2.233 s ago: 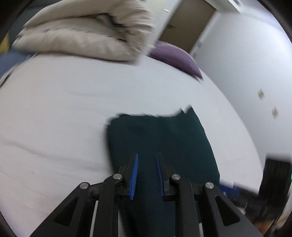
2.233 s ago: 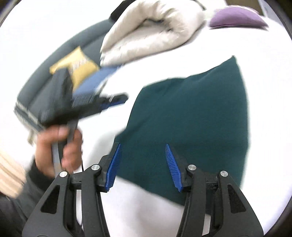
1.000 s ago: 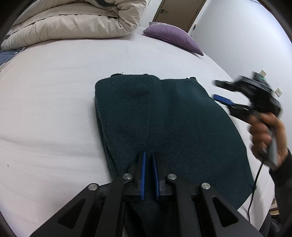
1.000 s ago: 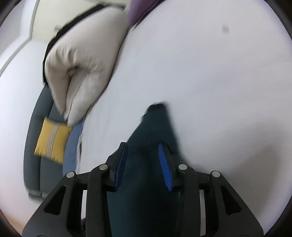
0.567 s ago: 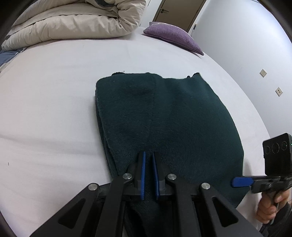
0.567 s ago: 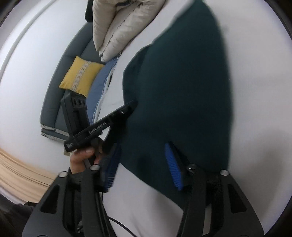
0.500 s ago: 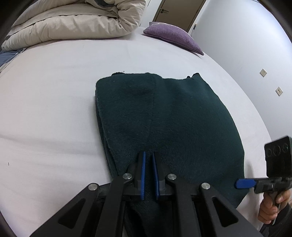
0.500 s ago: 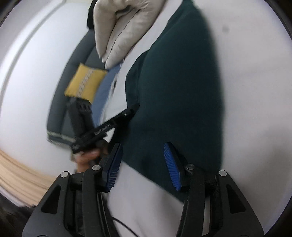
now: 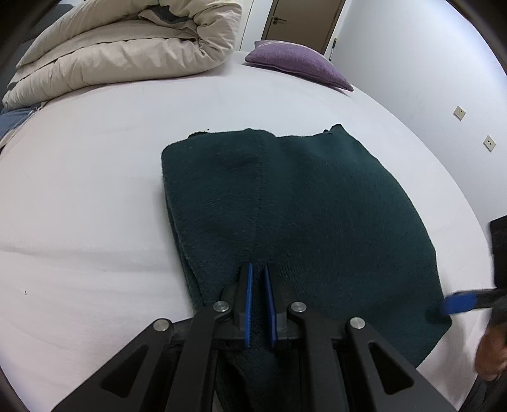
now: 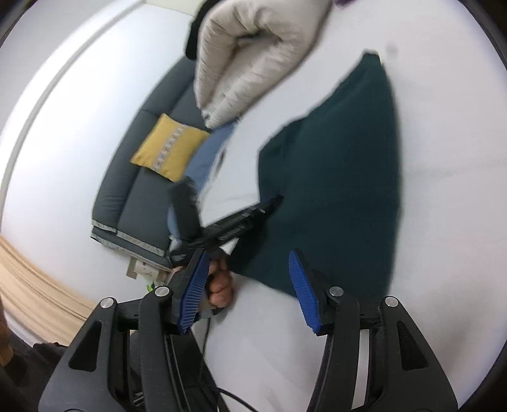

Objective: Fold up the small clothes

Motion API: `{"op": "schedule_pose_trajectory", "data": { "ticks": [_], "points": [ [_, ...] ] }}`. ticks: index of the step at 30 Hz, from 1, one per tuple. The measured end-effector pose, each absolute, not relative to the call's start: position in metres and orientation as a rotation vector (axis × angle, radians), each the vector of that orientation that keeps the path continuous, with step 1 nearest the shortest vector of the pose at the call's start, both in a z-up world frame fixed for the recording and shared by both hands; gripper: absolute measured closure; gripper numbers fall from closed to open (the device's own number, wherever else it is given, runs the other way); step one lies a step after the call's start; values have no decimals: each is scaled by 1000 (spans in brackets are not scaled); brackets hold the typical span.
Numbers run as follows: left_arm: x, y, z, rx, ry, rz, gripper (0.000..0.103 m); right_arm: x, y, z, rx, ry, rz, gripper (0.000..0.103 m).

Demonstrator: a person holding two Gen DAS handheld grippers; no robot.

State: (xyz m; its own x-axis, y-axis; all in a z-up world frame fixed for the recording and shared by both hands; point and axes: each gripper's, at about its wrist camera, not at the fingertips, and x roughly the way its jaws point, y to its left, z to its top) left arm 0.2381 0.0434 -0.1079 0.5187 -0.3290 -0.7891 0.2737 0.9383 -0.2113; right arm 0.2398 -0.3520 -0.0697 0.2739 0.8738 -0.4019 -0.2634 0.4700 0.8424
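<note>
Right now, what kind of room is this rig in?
Most likely a bedroom at home. A dark green knitted garment lies on a bed with a white sheet, with a rolled beige duvet and a purple cushion at the far end. A grey sofa with a yellow cushion stands alongside.

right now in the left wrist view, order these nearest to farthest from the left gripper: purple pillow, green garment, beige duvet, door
1. green garment: pinched in the left gripper, straight ahead on the bed.
2. beige duvet: far left, rolled up on the bed.
3. purple pillow: far right corner of the bed; roughly as far as the duvet, hard to separate.
4. door: beyond the bed, behind the pillow.
</note>
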Motion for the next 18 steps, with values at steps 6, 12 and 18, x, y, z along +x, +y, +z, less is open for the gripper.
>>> {"op": "schedule_pose_trajectory", "data": {
  "ticks": [6, 12, 18],
  "points": [
    [236, 40, -108, -31, 946, -351, 90, 247, -334, -116, 713, 1062, 810, 54],
    [234, 44, -106, -63, 941, -350, 90, 233, -349, -95, 687, 1042, 799, 51],
    [215, 91, -81, -297, 910, -348, 61, 230, -385, -76, 739, 932, 673, 31]
  ]
}}
